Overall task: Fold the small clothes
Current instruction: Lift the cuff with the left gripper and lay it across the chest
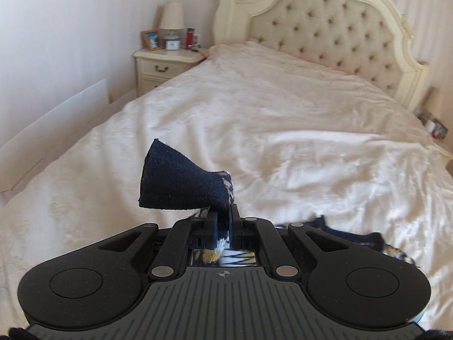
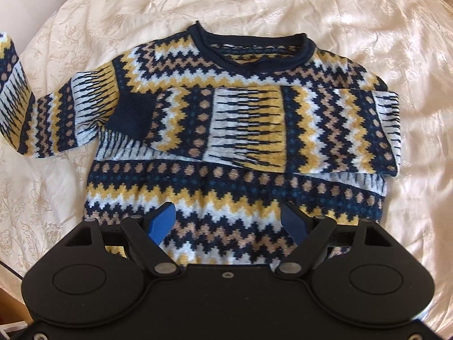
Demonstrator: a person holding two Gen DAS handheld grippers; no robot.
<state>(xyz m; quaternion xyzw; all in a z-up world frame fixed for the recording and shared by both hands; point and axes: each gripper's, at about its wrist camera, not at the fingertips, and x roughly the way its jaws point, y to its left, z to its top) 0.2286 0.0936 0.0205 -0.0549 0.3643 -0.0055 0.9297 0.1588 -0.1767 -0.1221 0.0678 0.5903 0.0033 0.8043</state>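
on the cream bed (image 2: 368, 28), left claw (image 1: 223, 221) pinching the sweater (image 2: 226, 130) cuff (image 1: 181, 181), right claw (image 2: 226, 221) spread wide above the hem; a yank could drag the body crooked.

A wide bed (image 1: 254, 107) fills the room, its cream bedspread (image 2: 368, 28) rumpled on the right. At the far end rises a carved headboard (image 1: 325, 25) with buttoned padding. Far left beside it stands a cream nightstand (image 1: 164, 65) carrying a lamp (image 1: 171, 18), a framed picture (image 1: 152, 39), a small clock (image 1: 172, 44) and a red bottle (image 1: 190, 37). A white panel (image 1: 56, 130) lines the left wall.
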